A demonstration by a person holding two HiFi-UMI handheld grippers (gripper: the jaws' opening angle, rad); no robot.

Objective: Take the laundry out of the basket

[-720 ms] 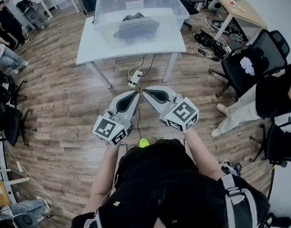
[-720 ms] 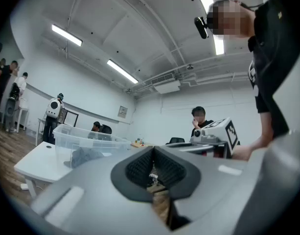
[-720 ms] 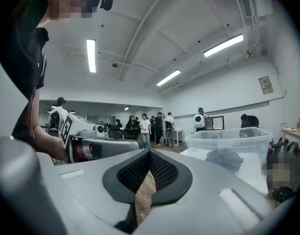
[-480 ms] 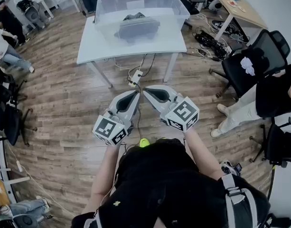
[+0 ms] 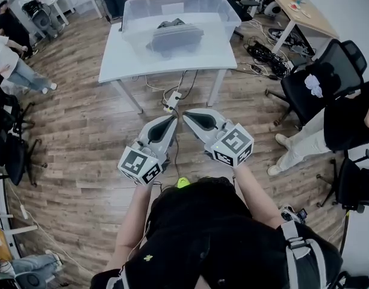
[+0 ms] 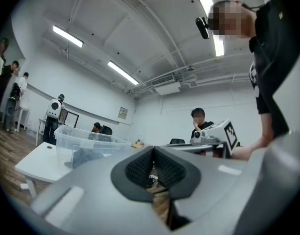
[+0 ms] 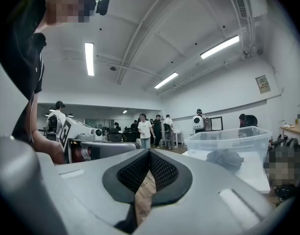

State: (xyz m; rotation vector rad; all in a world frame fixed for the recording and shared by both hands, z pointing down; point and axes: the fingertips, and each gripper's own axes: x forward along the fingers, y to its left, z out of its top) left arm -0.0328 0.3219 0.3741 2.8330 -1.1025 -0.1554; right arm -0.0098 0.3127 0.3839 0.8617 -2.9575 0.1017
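Observation:
A clear plastic basket (image 5: pixel 229 11) stands on a white table (image 5: pixel 118 62) ahead of me, with grey laundry (image 5: pixel 175 35) lying inside it. Both grippers are held level over the wooden floor, well short of the table. My left gripper (image 5: pixel 173 118) is shut with nothing between its jaws. My right gripper (image 5: pixel 185 114) is shut and empty too, its tip almost meeting the left one. In the left gripper view the basket (image 6: pixel 66 136) and the laundry (image 6: pixel 88 155) sit at the left; in the right gripper view the basket (image 7: pixel 225 141) and the laundry (image 7: pixel 225 158) sit at the right.
Cables and a power strip (image 5: pixel 171 98) lie on the floor under the table. A black office chair (image 5: pixel 319 80) and a standing person (image 5: pixel 347 122) are at the right. More chairs (image 5: pixel 9 143) and people (image 5: pixel 9 65) fill the left side. A wooden desk (image 5: pixel 301 8) stands far right.
Both grippers have kept still and shut. A person at the far left has walked a little further into view.

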